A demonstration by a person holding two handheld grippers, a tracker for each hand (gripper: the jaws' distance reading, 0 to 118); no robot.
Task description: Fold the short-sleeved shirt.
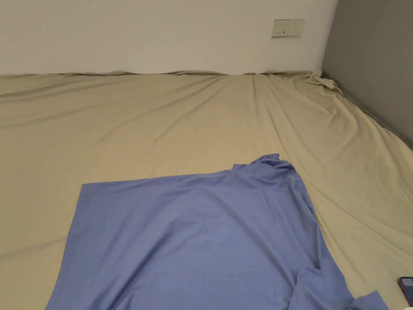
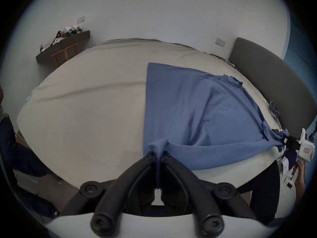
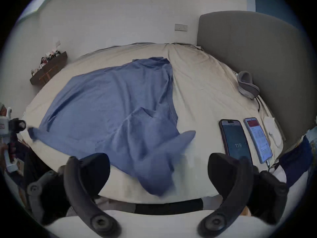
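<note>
A blue short-sleeved shirt point(image 1: 193, 234) lies spread on the beige bed sheet point(image 1: 161, 121), rumpled at its right side. In the left gripper view my left gripper point(image 2: 158, 153) is shut on a bunched fold of the shirt point(image 2: 197, 107) at the near edge. From there the cloth stretches right toward the right gripper point(image 2: 289, 143). In the right gripper view my right gripper point(image 3: 158, 159) stands wide open, and a blurred flap of the shirt point(image 3: 111, 104) lies loose between its jaws. The left gripper point(image 3: 18, 125) shows at the far left, at the shirt's corner.
Two phones point(image 3: 235, 138) point(image 3: 258, 138) lie on the sheet right of the shirt; one phone's corner point(image 1: 406, 288) shows in the head view. A grey headboard point(image 3: 257, 52) runs along the right side, with a grey padded item point(image 3: 247, 85) by it. A dark shelf point(image 2: 63, 47) stands at the far left.
</note>
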